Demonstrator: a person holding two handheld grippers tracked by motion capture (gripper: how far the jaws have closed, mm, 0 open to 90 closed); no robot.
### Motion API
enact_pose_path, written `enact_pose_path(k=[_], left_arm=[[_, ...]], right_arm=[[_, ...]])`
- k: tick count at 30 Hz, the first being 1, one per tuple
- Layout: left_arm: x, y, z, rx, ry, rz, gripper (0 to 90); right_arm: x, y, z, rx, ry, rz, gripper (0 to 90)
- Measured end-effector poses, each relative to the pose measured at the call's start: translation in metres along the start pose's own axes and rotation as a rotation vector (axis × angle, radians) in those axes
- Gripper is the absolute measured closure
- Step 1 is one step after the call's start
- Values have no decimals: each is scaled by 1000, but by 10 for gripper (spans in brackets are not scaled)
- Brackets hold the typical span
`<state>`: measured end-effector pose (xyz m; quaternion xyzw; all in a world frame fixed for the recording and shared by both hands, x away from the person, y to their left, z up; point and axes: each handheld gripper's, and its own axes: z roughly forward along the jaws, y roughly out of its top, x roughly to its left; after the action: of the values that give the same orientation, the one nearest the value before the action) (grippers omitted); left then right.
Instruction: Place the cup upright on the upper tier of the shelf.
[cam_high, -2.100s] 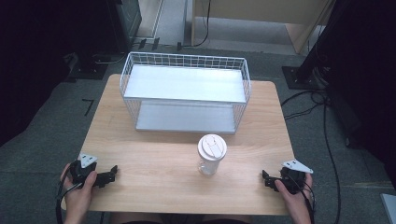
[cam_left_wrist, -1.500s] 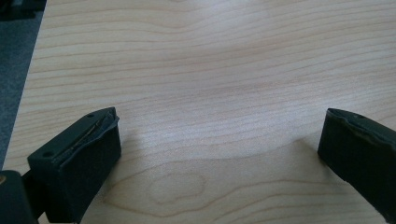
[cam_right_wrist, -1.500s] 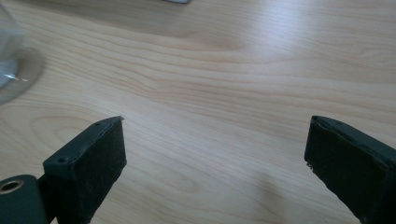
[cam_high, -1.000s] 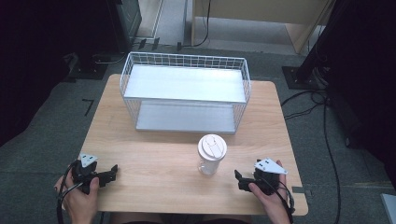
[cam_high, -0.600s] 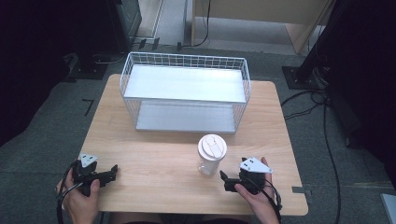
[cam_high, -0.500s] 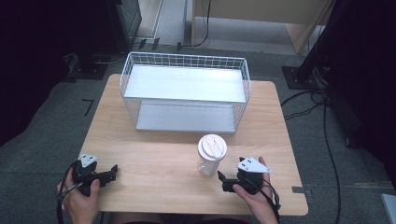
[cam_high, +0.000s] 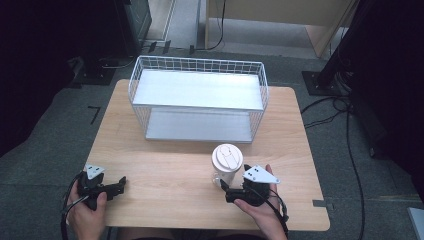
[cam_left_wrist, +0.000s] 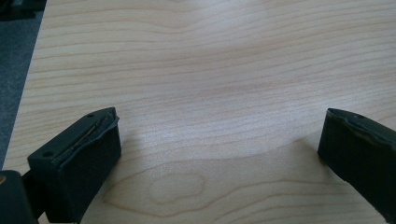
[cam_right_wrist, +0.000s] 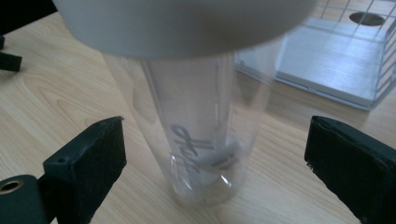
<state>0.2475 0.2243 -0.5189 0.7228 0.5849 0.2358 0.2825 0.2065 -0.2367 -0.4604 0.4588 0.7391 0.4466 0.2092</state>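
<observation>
Tumbler (cam_right_wrist: 196, 135) clear, lidded, between spread right claw (cam_right_wrist: 215, 163); left claw (cam_left_wrist: 219, 154) spread.

Black left gripper (cam_high: 119, 185) with grey triangular plate, black trailing cable, matching right gripper (cam_high: 223, 190), dark padded jaws

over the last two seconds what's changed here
The right gripper has slid left along the table's near edge, from the right corner up to the clear lidded cup. Its jaws now stand open either side of the cup, not touching it. Nothing was grasped or released. The left gripper, open on the table, the cup and the white wire rack stayed put.
</observation>
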Motion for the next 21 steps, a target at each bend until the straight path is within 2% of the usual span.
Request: enact_pose_path(k=[7, 12, 13, 17, 21], left_arm=[[0, 0, 0, 0, 0, 0, 0], [0, 0, 0, 0, 0, 0, 0], [0, 0, 0, 0, 0, 0, 0], [0, 0, 0, 0, 0, 0, 0], [0, 0, 0, 0, 0, 0, 0]], right_arm=[[10, 6, 10, -53, -9, 32, 87], [13, 9, 15, -82, -21, 52, 113], [14, 10, 17, -103, -33, 61, 133], [14, 12, 19, -130, -38, 70, 133], [15, 12, 20, -138, -41, 76, 132]])
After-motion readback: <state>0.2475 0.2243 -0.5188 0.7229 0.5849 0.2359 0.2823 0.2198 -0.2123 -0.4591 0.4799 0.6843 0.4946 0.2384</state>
